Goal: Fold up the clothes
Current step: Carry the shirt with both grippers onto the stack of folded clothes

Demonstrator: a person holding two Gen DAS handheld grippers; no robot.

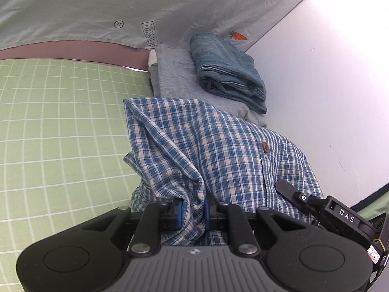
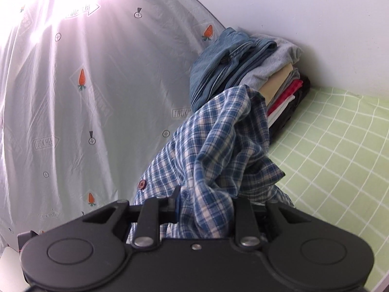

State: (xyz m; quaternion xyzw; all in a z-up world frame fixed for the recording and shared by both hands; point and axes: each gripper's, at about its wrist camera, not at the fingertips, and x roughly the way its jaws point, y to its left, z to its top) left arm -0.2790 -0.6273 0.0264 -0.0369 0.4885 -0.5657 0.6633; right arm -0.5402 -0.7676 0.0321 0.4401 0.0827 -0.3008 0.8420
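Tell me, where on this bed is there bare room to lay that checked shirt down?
The green grid sheet lies bare left of the plaid shirt, up to the pink edge. It is crowded by the white wall, where the folded pile, denim on top, fills the corner.

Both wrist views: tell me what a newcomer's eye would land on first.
The blue plaid shirt fills the middle of both views, bunched and pinched by the left gripper and the right gripper alike. Behind it, against the white wall, a stack of folded clothes sits on the green checked sheet, topped by folded jeans. A pale curtain printed with carrots hangs beside it.
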